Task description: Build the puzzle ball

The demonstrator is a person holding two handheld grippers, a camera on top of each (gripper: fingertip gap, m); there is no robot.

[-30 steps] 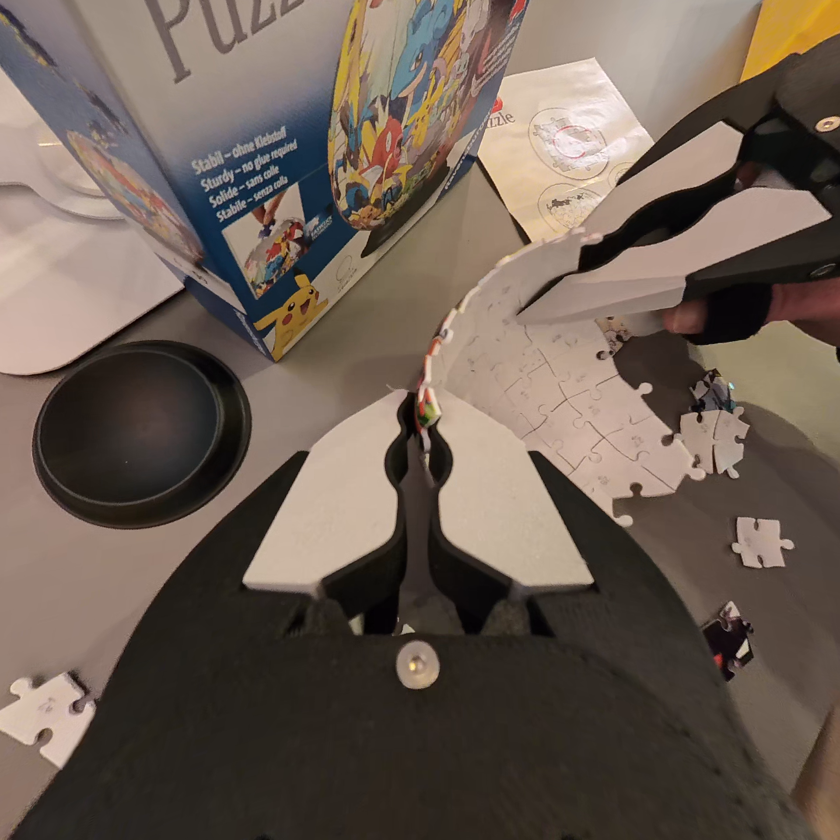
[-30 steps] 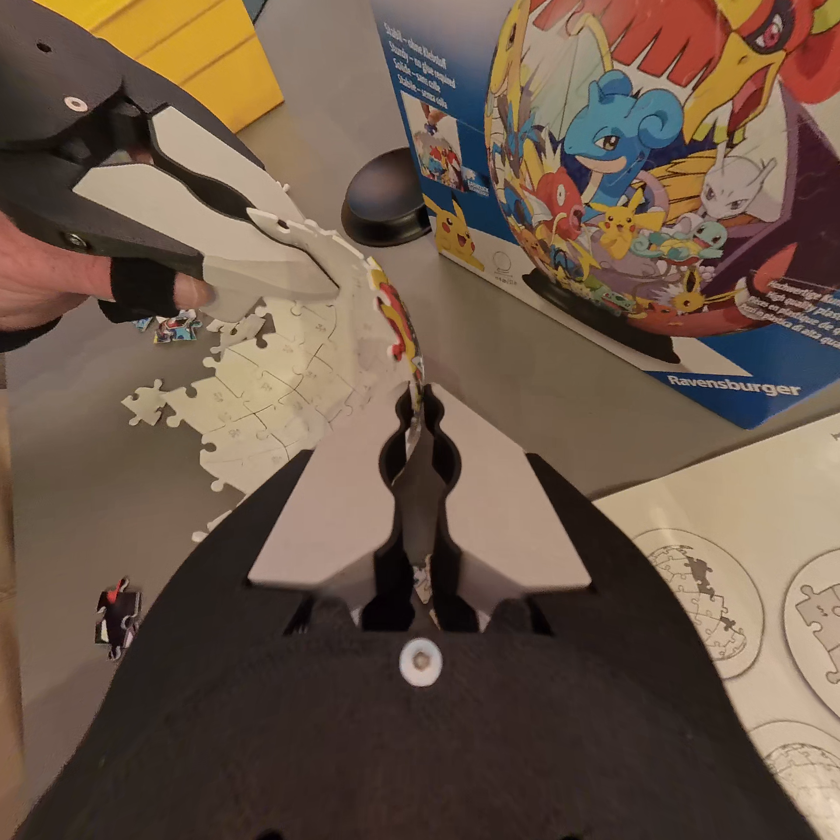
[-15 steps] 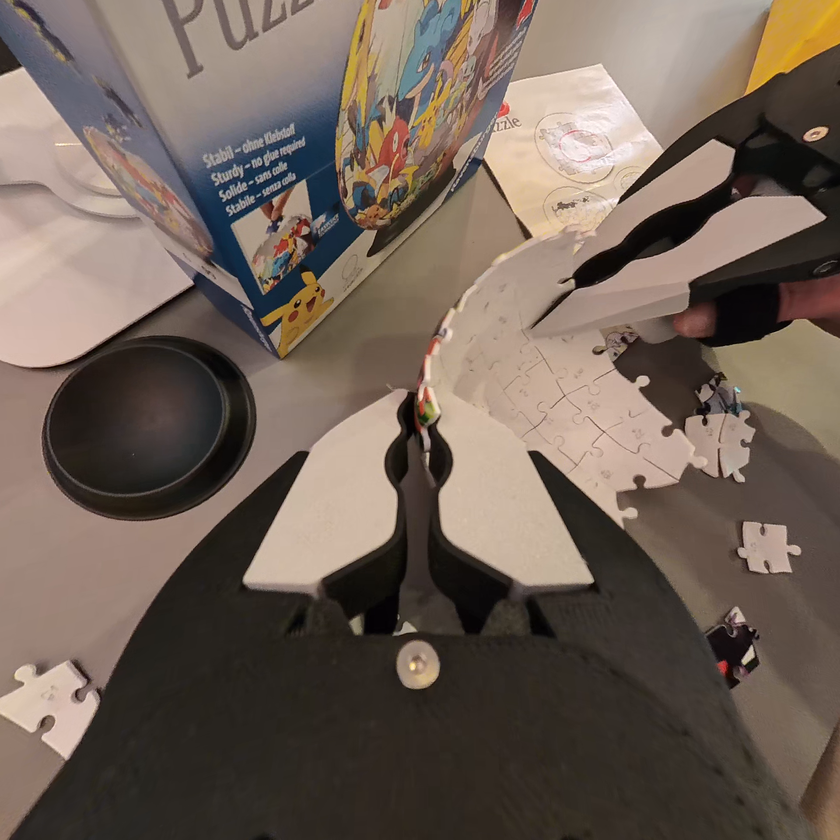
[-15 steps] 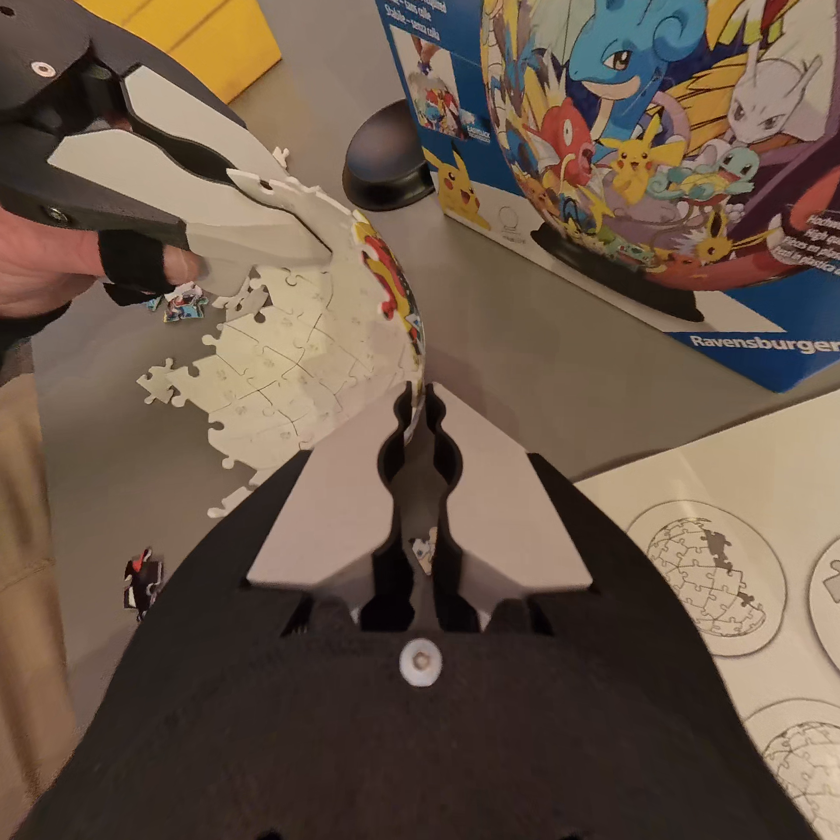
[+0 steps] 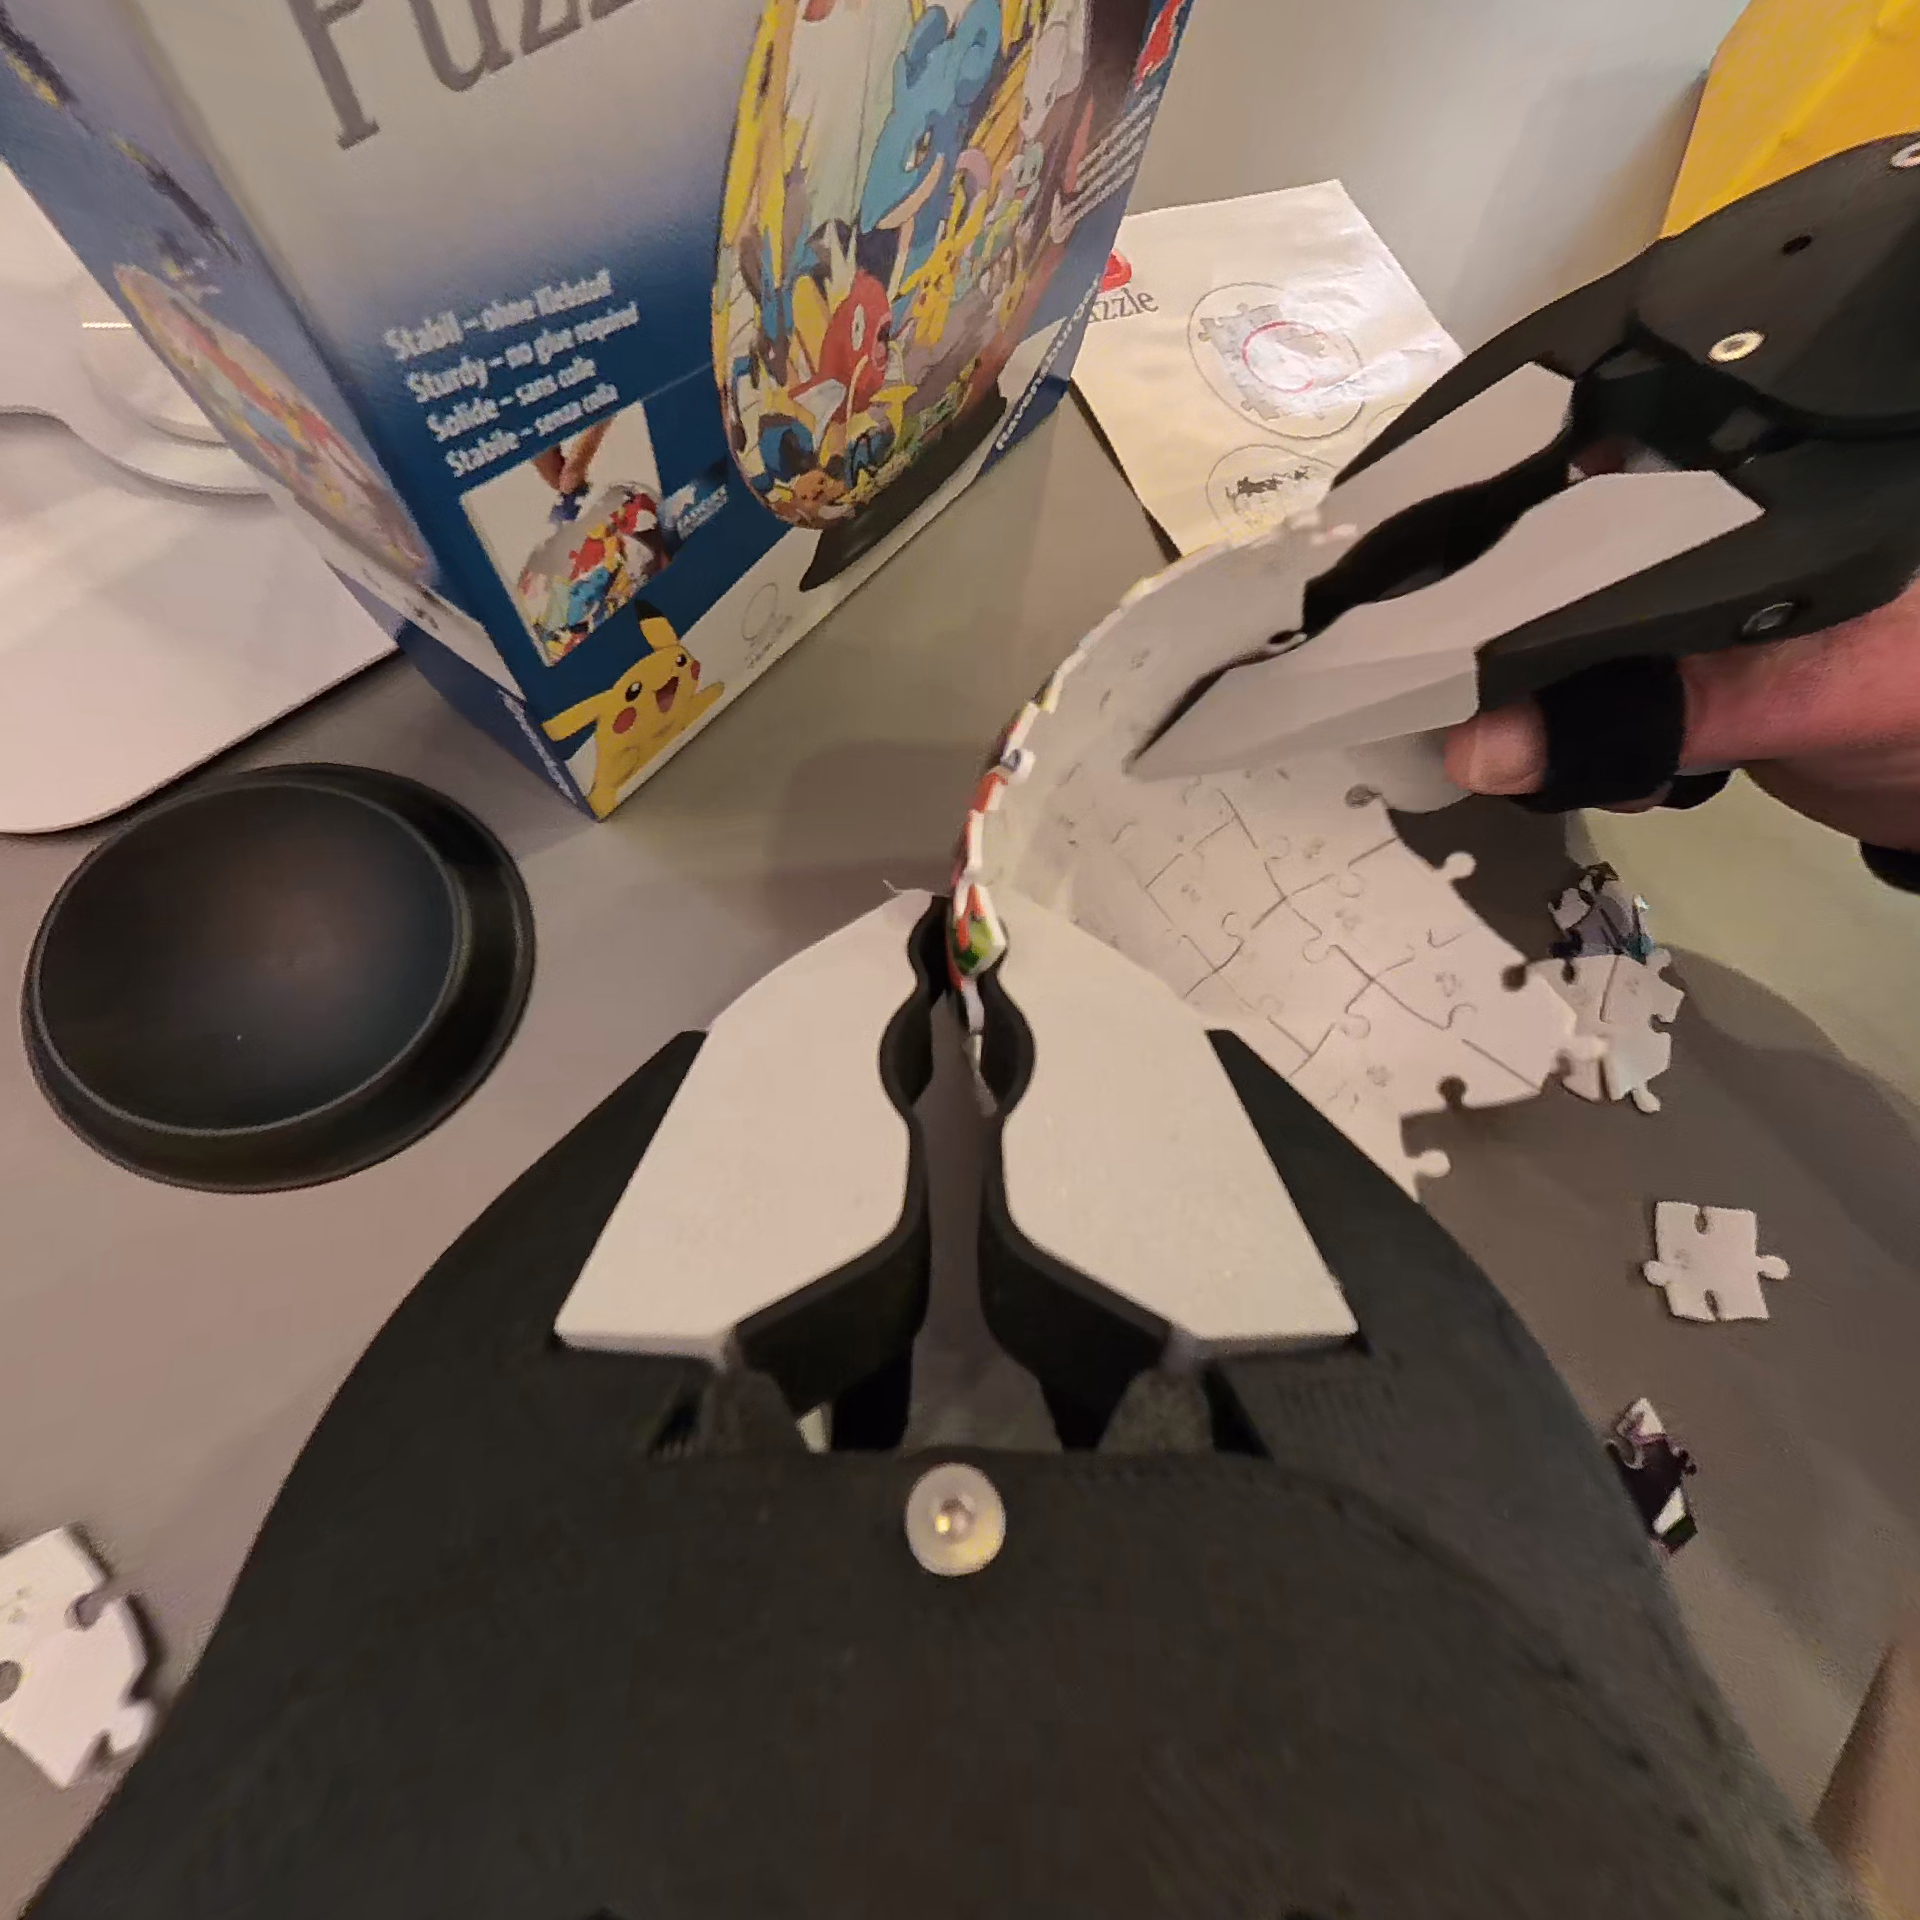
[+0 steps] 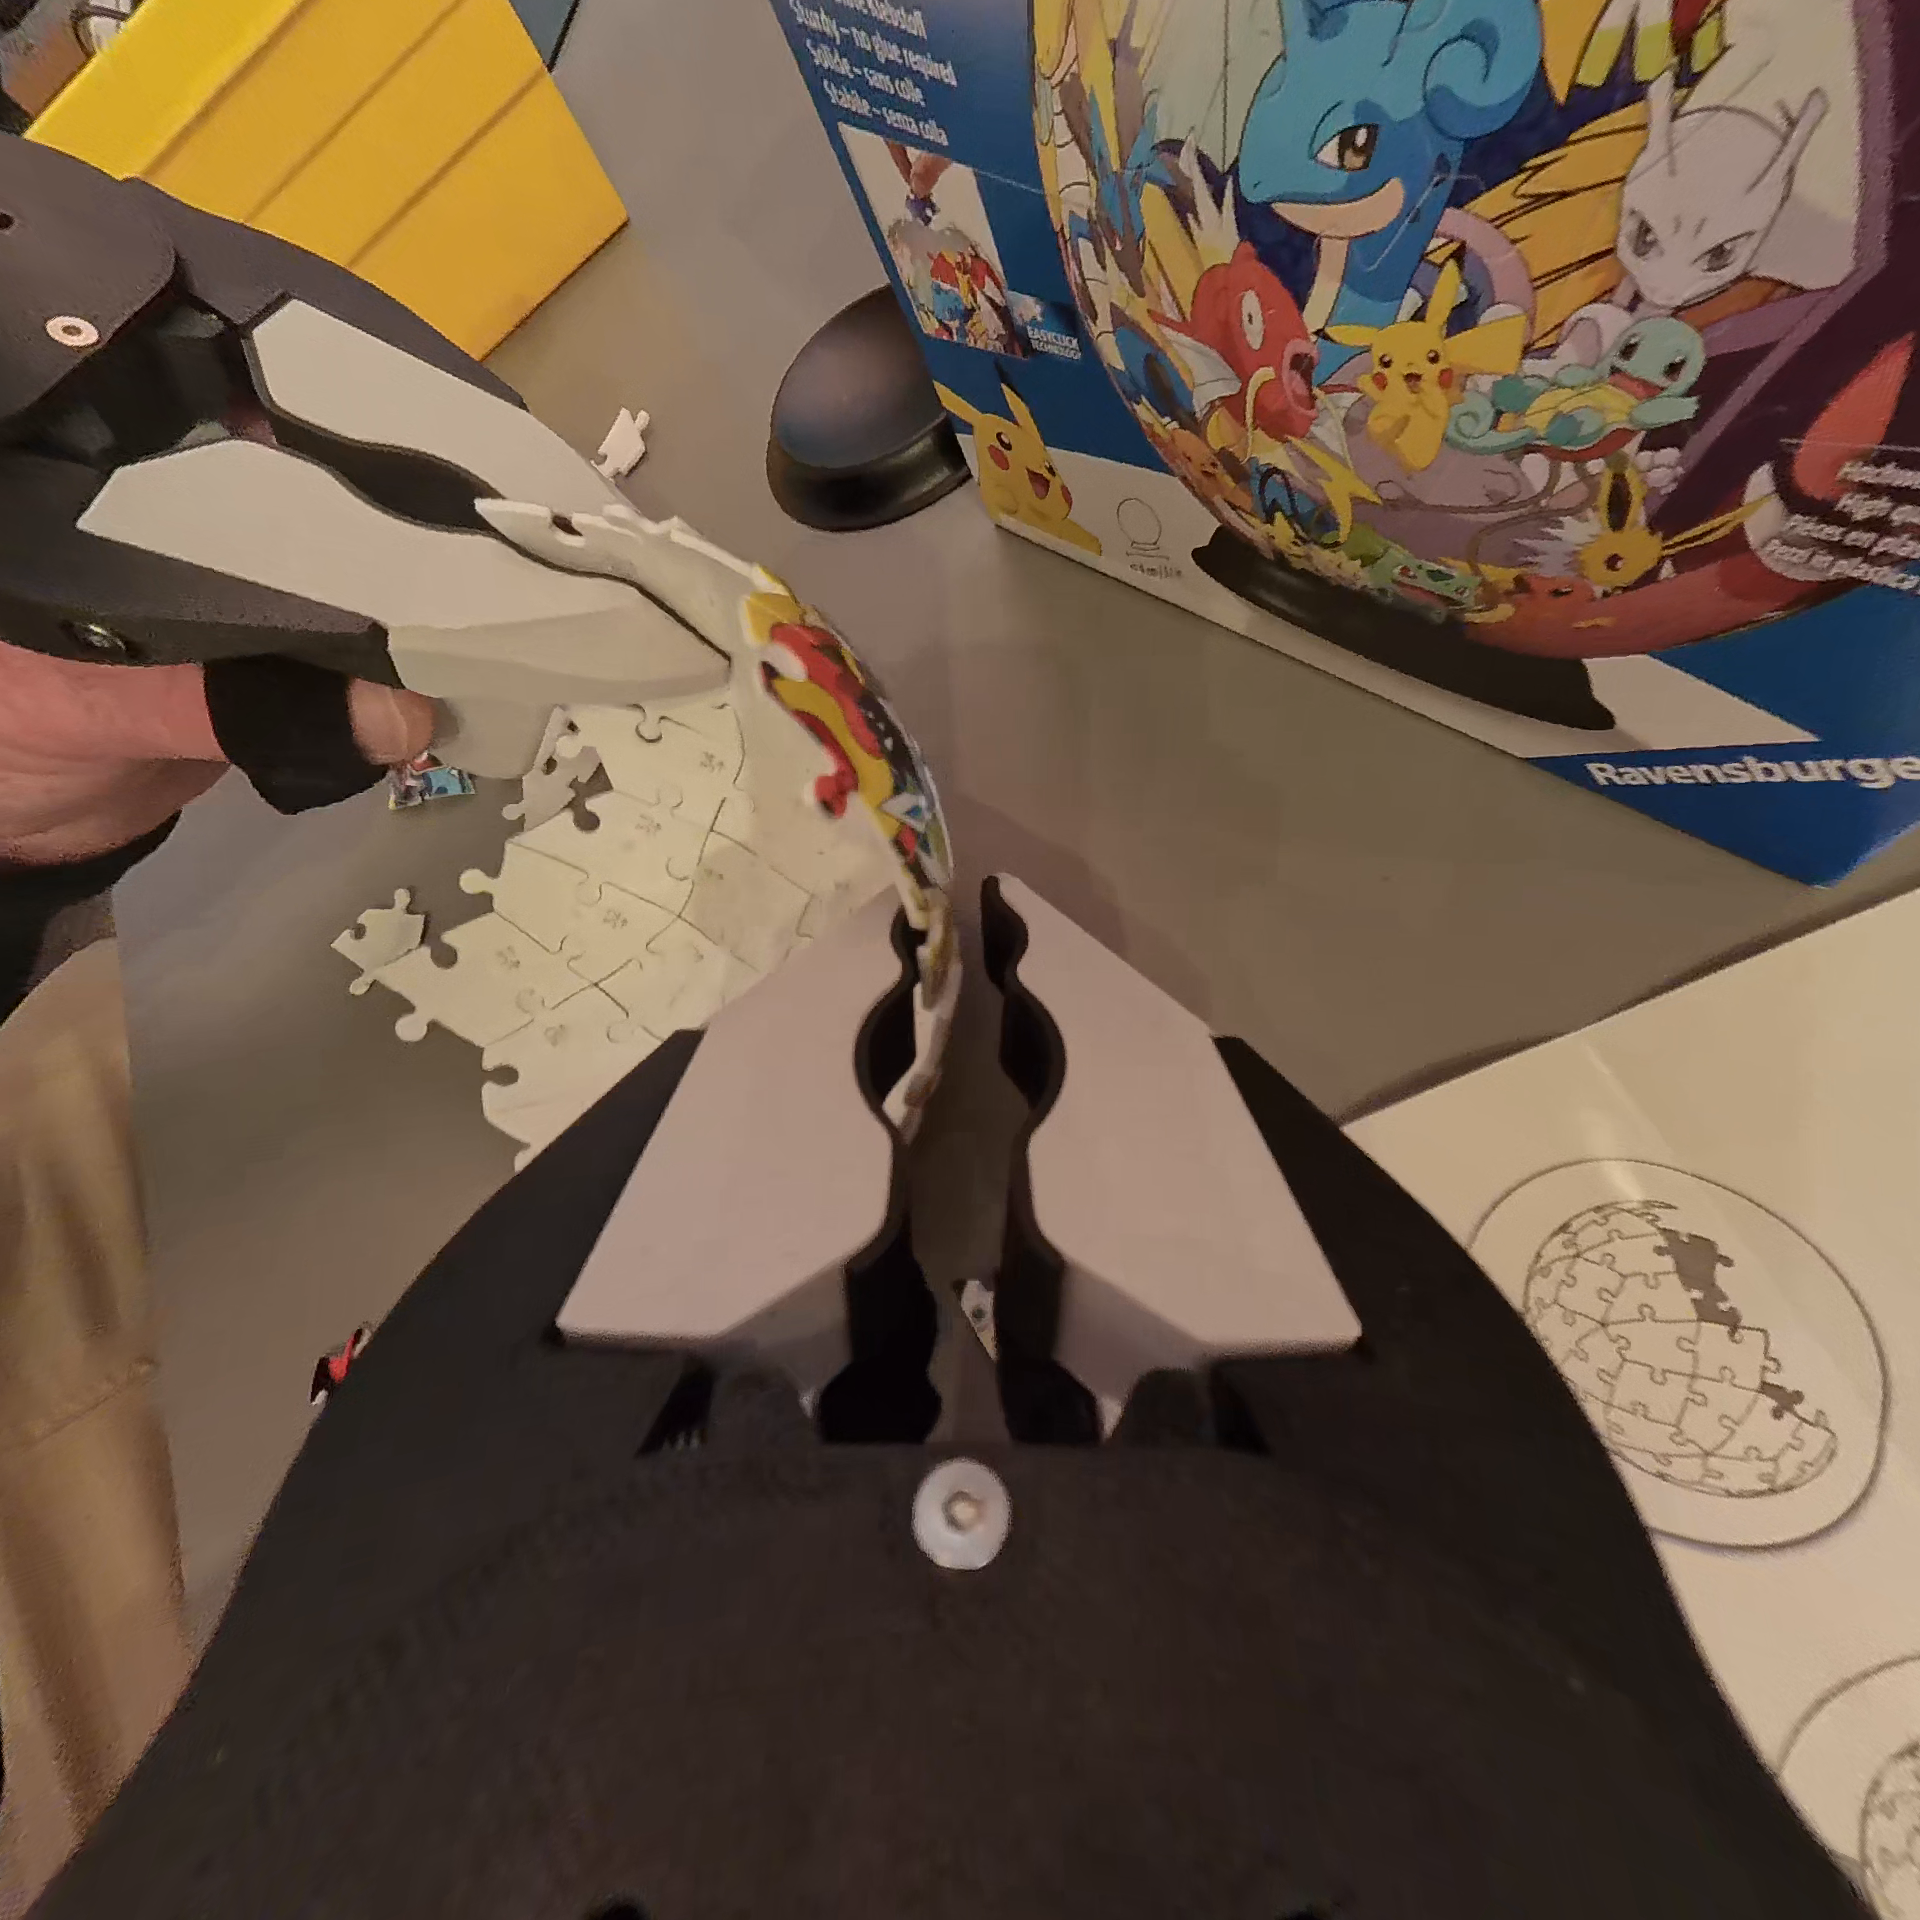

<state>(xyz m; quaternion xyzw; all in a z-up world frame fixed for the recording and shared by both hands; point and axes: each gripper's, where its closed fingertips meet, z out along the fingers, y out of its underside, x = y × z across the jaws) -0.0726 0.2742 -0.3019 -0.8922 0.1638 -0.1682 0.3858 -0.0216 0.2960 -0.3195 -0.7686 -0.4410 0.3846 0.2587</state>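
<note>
A partly built puzzle ball shell (image 5: 1299,935), white inside and printed outside, is held up off the grey table between both grippers. My left gripper (image 5: 966,920) is shut on the shell's lower rim. My right gripper (image 6: 951,909) is shut on another part of the rim. The shell (image 6: 644,894) curves away to the left of it. Each gripper also shows in the other's view, clamped on the shell: the right one (image 5: 1236,644) and the left one (image 6: 665,582). A black round stand (image 5: 270,977) sits on the table to the left.
The blue puzzle box (image 5: 623,260) stands behind the shell. An instruction sheet (image 6: 1662,1195) lies to the right. Loose pieces lie around (image 5: 1709,1273), (image 5: 62,1652), (image 5: 1652,1475). A yellow bin (image 6: 343,177) is at the back. A gloved hand (image 5: 1600,727) holds the right gripper. The gap from one gripper's tips to the other's is roughly 7 centimetres.
Both grippers have carried the shell a little toward the box and tilted it. Both grips have held throughout.
</note>
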